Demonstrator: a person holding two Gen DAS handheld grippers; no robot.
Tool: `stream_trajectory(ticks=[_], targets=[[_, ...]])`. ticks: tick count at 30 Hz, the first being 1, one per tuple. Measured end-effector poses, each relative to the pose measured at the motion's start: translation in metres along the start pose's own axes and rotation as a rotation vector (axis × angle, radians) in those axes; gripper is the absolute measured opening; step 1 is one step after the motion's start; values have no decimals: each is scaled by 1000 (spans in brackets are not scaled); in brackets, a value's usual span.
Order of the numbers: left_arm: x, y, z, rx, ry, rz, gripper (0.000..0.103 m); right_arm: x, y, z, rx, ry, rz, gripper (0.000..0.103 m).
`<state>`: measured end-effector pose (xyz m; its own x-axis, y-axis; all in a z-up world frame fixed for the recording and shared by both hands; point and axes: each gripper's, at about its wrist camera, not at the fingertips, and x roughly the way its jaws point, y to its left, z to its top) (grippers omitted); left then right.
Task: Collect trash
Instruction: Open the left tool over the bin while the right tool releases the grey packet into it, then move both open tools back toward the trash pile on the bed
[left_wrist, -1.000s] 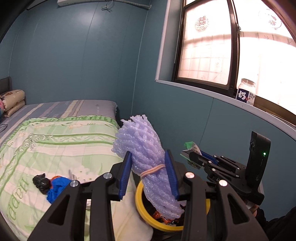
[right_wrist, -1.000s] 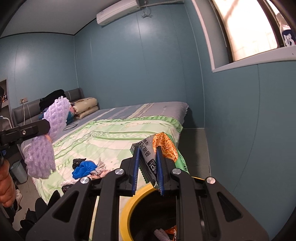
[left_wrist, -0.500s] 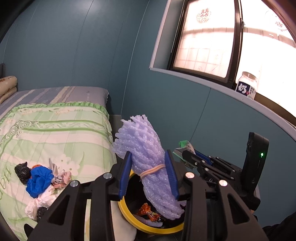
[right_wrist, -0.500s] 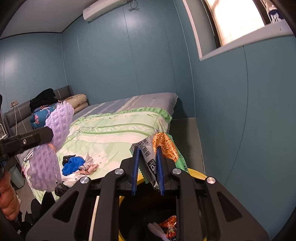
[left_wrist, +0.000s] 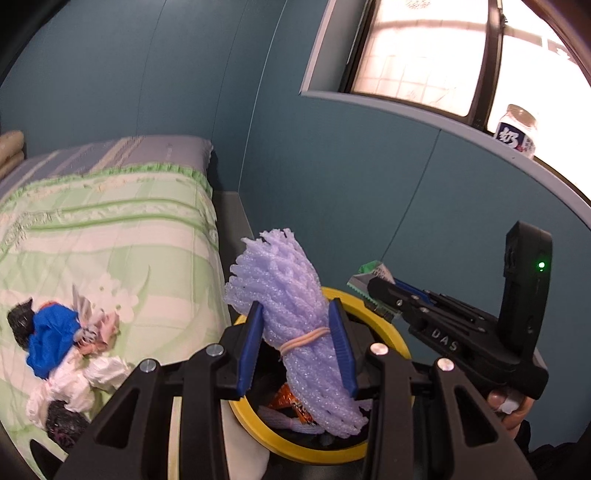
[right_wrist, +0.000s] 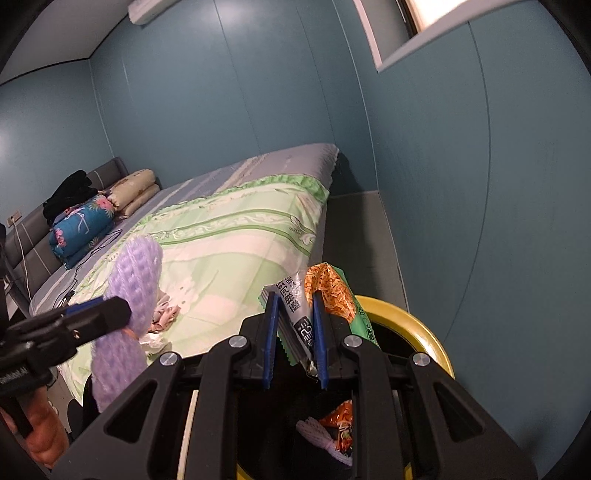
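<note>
My left gripper (left_wrist: 295, 345) is shut on a purple foam net bundle (left_wrist: 291, 314) tied with a rubber band, held over the yellow-rimmed trash bin (left_wrist: 391, 328). My right gripper (right_wrist: 295, 339) is shut on a snack wrapper (right_wrist: 314, 295), orange and green with a grey end, held above the same bin (right_wrist: 417, 321). Wrappers and a pale net lie inside the bin (right_wrist: 332, 428). The right gripper also shows in the left wrist view (left_wrist: 380, 295), the foam net in the right wrist view (right_wrist: 133, 273).
A pile of trash, blue, black and white bags (left_wrist: 55, 347), lies on the green bedspread (left_wrist: 110, 229) left of the bin. A blue wall (right_wrist: 480, 184) stands close on the right. A jar (left_wrist: 515, 131) sits on the window sill.
Both grippers have tilted down and moved over the bin, which now shows more of its inside. Both still hold their items.
</note>
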<state>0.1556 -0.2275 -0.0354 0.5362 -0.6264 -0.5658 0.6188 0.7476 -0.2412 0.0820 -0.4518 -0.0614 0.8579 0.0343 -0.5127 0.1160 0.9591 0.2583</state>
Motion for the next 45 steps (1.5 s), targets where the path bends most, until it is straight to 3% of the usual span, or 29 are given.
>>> stream_trajectory(ticks=[10, 18, 20, 29, 31, 37, 45], targets=[[40, 18, -13, -86, 118, -65, 35, 13, -2, 0, 26, 45, -6, 17], [48, 12, -21, -59, 143, -64, 36, 19, -6, 0, 37, 67, -13, 19], [48, 11, -21, -53, 139, -67, 37, 19, -5, 1, 35, 66, -19, 24], [40, 13, -19, -60, 113, -55, 60, 17, -12, 2, 69, 57, -31, 32], [37, 13, -19, -62, 108, -54, 75, 15, -11, 3, 68, 47, -37, 33], [27, 20, -17, -91, 86, -36, 77, 6, -6, 6, 51, 7, -37, 34], [-4, 51, -14, -132, 37, 47, 87, 3, 13, 11, 5, -20, 20, 46]])
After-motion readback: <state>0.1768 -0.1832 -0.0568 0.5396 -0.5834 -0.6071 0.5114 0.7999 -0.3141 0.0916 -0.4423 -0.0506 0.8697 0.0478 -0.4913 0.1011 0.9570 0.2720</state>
